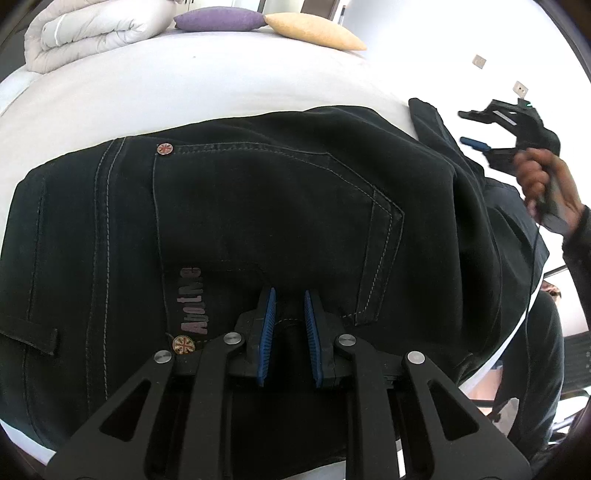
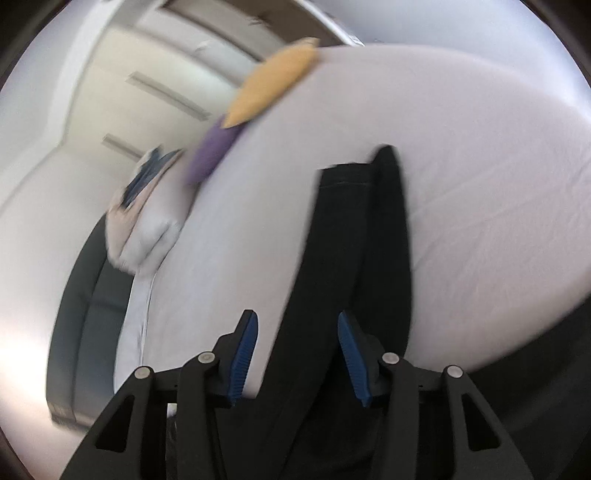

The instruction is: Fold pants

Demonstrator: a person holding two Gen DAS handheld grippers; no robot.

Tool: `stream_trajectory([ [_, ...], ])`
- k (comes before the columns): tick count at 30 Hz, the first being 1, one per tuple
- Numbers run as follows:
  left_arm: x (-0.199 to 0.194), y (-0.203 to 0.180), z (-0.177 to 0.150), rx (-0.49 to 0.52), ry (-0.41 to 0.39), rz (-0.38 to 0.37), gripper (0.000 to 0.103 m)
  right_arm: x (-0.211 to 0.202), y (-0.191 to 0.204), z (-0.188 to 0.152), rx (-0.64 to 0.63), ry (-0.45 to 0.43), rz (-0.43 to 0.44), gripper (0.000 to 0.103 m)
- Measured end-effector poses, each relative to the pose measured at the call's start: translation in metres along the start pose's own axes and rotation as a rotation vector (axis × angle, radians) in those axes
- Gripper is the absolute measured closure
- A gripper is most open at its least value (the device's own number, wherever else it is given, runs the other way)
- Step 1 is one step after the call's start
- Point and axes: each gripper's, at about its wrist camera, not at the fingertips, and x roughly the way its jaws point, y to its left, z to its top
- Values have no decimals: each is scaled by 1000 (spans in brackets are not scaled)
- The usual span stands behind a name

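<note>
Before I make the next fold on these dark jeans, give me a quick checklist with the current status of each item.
1. Black denim pants lying on the white bed sheet: ok.
2. Left gripper gripping fabric: cannot tell; jaws narrowly apart over the seat.
3. Right gripper free: ok, jaws open and lifted above the legs.
4. Legs stacked evenly: not ok, hem ends offset.
5. Purple cushion and orange cushion clear of the pants: ok.
6. Right wrist view sharp: not ok, blurred.

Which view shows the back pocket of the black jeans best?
The left wrist view. The back pocket fills the middle of the frame, sharp, with its stitching, rivet and printed lettering readable, just ahead of the left gripper. The right wrist view is motion-blurred and shows only the jeans' legs stretched across the white bed, no pocket.
</note>
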Motion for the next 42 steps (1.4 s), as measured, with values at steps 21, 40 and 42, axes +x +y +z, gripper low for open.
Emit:
stream_trajectory([
  [21, -4, 15, -2, -24, 13, -23, 87, 12, 9, 43, -5, -108, 24, 99],
  [40, -3, -2, 7, -8, 44, 19, 87, -226, -175, -97, 386, -420, -95, 99],
  [42, -2, -7, 9, -4, 49, 36, 87, -224, -174, -99, 388, -427, -100, 99],
])
